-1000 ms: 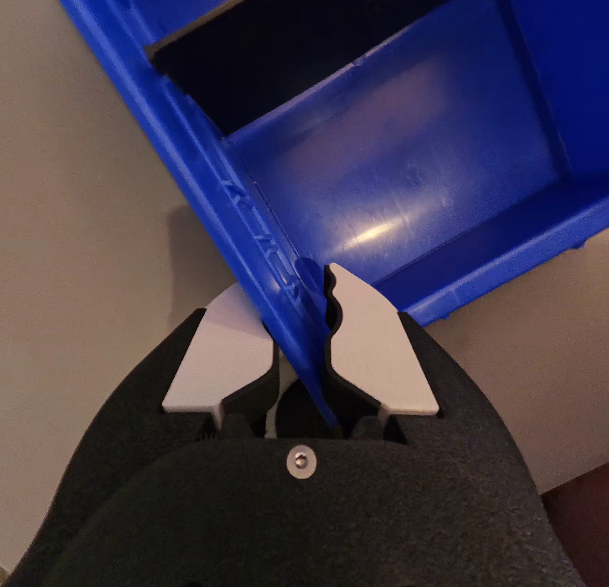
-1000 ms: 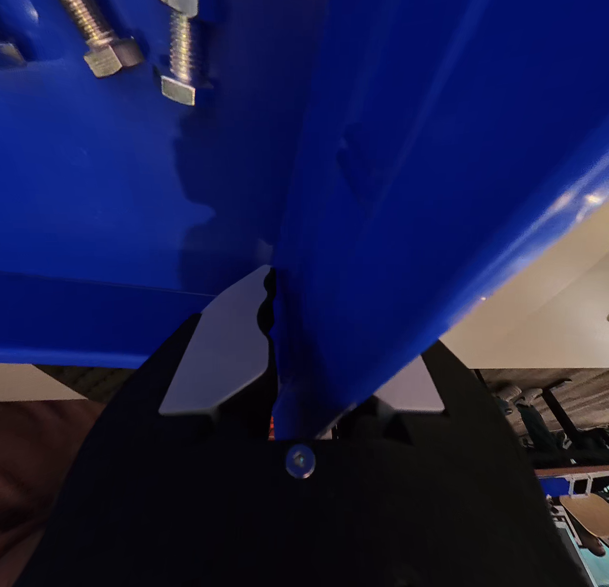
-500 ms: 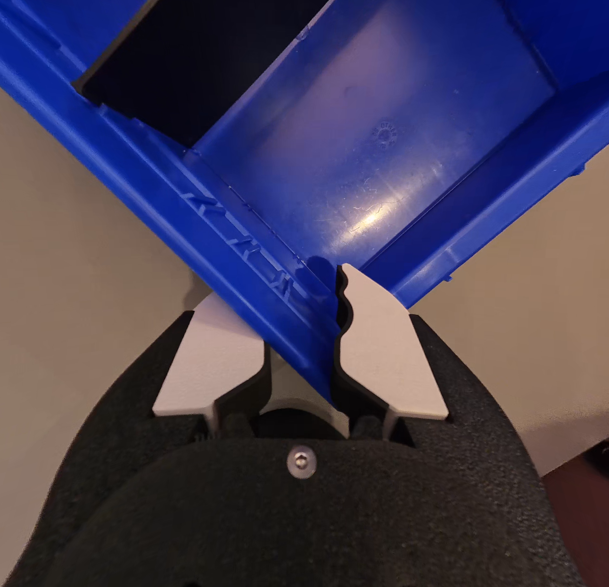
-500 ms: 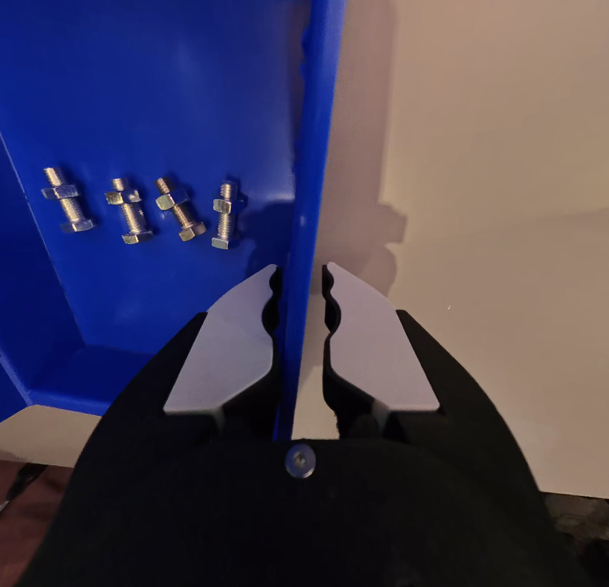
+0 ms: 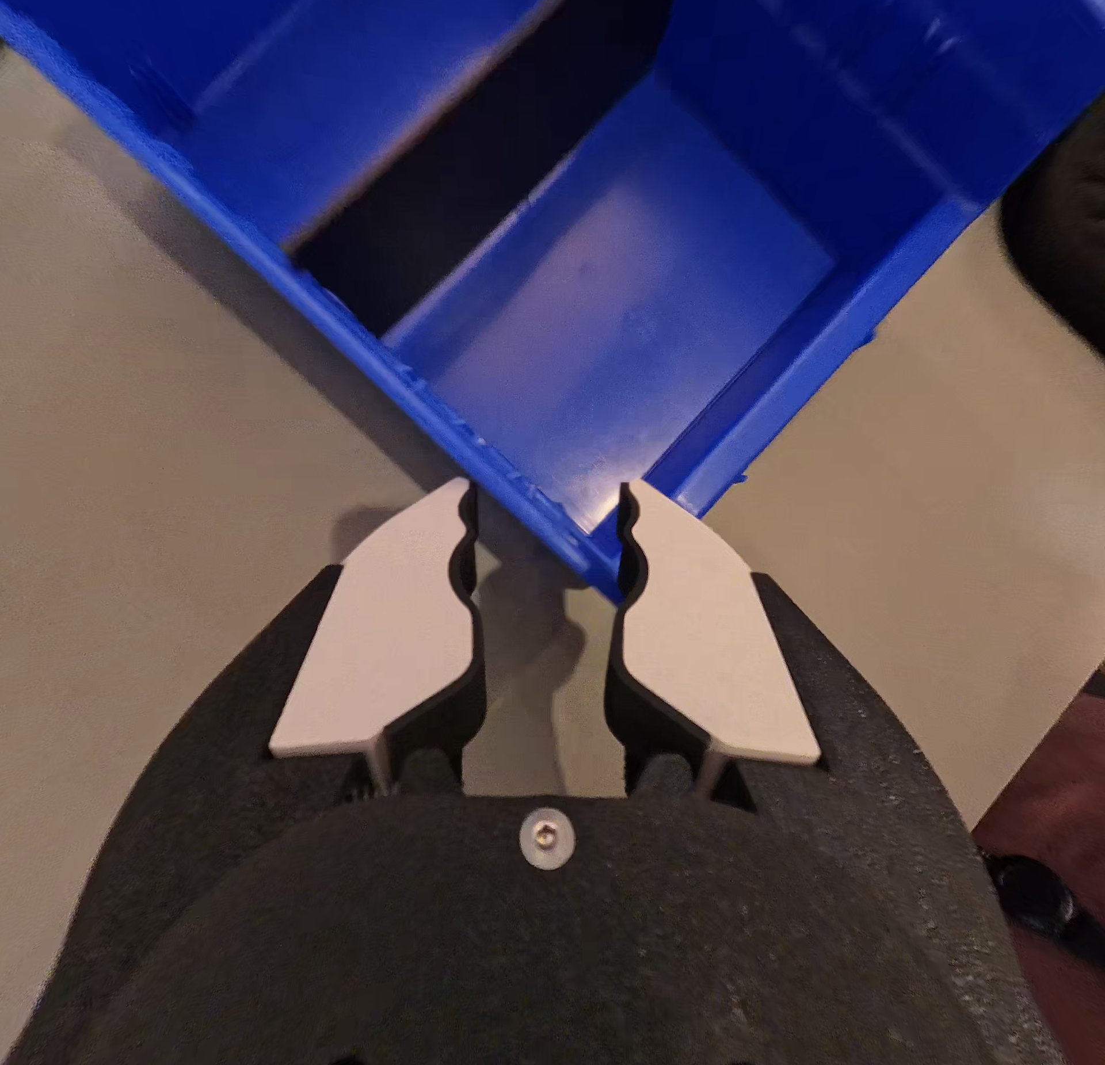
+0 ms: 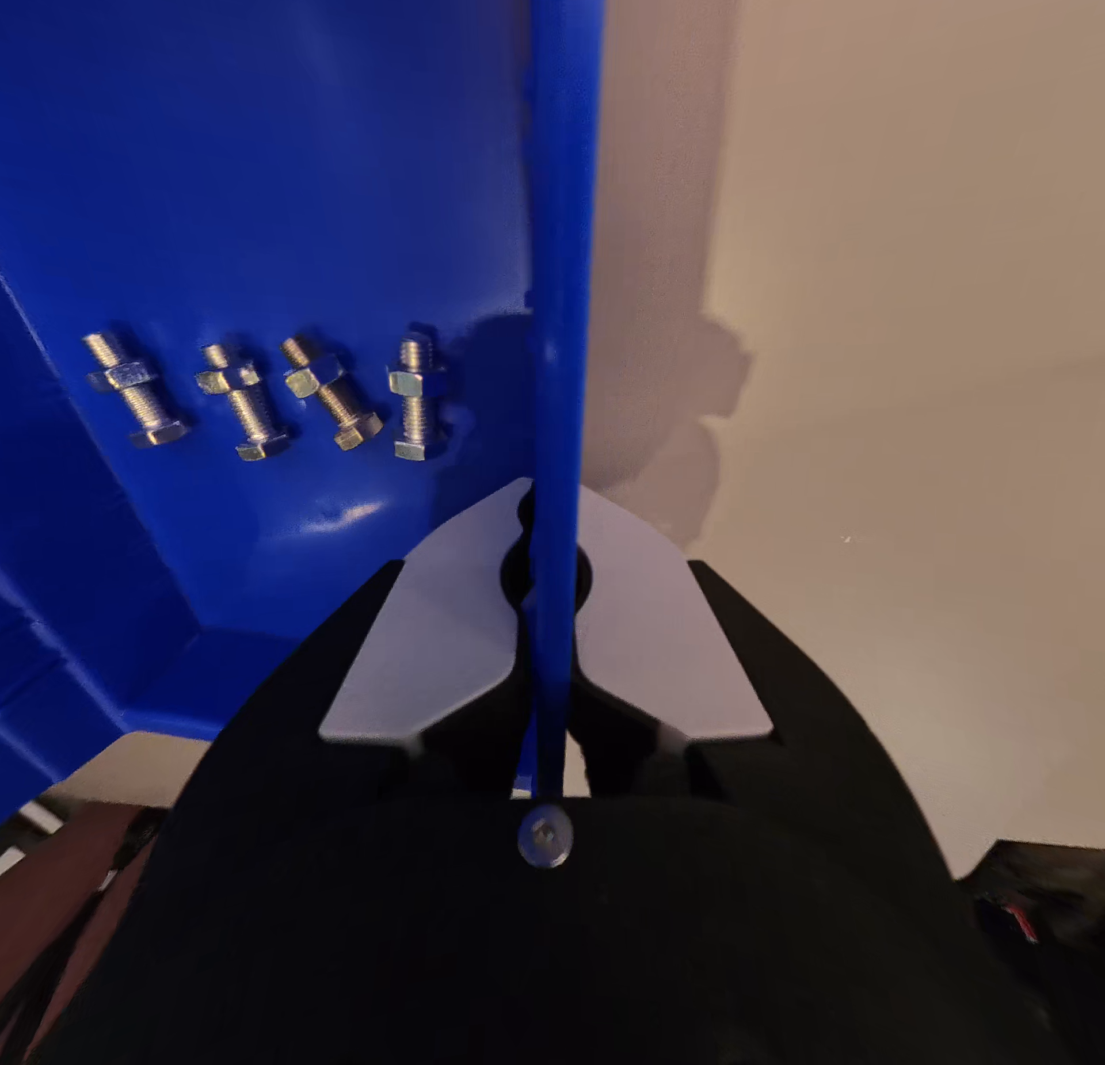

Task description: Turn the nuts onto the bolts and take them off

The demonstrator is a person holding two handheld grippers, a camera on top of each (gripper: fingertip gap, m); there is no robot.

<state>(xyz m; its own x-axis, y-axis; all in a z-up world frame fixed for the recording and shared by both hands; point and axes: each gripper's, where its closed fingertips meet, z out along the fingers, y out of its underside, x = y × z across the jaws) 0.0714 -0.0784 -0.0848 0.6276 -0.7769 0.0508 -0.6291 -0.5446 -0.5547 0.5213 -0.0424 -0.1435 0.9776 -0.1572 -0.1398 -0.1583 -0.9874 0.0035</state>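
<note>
Four bolts (image 6: 263, 393), nuts (image 6: 412, 382) fitted: in your blue bin (image 6: 239, 169), beside its right wall. Small, hard, slippery steel; pinch across nut flats. Right hand-held gripper (image 6: 553, 489) clamps that wall; left hand-held gripper (image 5: 547, 492) parted, empty.

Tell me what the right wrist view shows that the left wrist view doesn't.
Only the right wrist view shows four bolts, each with a nut threaded on, lying in a row on the floor of one bin compartment, and the right gripper shut on the bin's side wall. Only the left wrist view shows a compartment with nothing in it, a dark divider, and the left gripper open around the bin's corner. Both show the blue bin on a beige table.
</note>
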